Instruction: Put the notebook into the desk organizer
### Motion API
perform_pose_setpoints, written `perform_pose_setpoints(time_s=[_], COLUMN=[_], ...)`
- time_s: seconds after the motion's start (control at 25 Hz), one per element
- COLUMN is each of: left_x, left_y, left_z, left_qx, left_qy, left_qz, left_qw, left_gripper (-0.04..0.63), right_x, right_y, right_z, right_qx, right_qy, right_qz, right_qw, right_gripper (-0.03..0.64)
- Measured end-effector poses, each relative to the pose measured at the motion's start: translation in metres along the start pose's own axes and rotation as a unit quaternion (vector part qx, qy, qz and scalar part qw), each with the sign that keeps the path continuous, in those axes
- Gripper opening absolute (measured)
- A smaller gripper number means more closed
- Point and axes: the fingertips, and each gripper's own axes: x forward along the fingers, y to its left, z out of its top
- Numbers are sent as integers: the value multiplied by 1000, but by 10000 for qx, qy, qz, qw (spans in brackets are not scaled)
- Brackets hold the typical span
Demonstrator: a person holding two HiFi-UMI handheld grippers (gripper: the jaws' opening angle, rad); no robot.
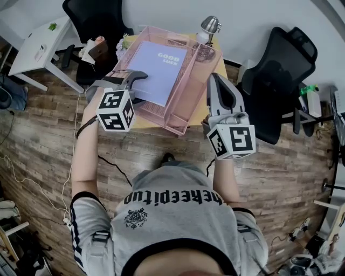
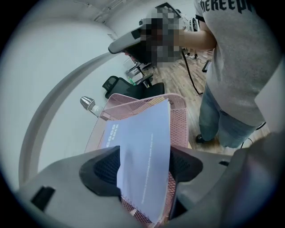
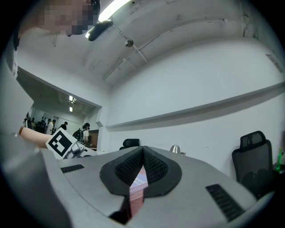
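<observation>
A lavender notebook (image 1: 156, 70) lies tilted inside the pink mesh desk organizer (image 1: 180, 116) on a small yellow table. My left gripper (image 1: 139, 87) is at the notebook's near left edge. In the left gripper view the notebook (image 2: 142, 151) runs between the jaws of the left gripper (image 2: 143, 167), which stand wide and open, with the pads clear of the cover. The organizer (image 2: 178, 120) shows behind it. My right gripper (image 1: 214, 78) hovers by the organizer's right side. In its own view the right gripper (image 3: 142, 151) is shut, with only a slit of pink mesh showing below the pads.
A silver desk lamp (image 1: 209, 24) stands behind the organizer. A black office chair (image 1: 275, 75) is to the right, another chair (image 1: 94, 16) and a white side table (image 1: 38, 46) to the left. Cables trail over the wooden floor (image 1: 48, 156).
</observation>
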Motion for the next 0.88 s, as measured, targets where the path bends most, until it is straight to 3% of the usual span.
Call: perform_pose_setpoints(time_s=[0.28,0.48,0.64,0.72,0.88], left_x=[-11,-22,-29,-35,-50], left_y=[-14,-21,-27,-27,-23], left_z=[5,12,15,18,16], left_qx=[-356,-734,-1002,-1172,-1471], left_qy=[-283,-642,-839,-1027,-1239], left_qz=[-58,162,368,480,899], left_qw=[9989,9951,9907,9866,9772], left_gripper=[296,295,250,202,40], right_x=[-5,-9,-15,-18,-24], right_y=[8,23,36,42,56], right_z=[0,-1,-1,0,4], right_qx=[30,64,54,48,34], right_qy=[3,-5,4,-12,-14], right_qz=[51,149,199,198,199], right_qw=[10000,9999,9998,9998,9998], right_gripper=[2,2,2,3,3])
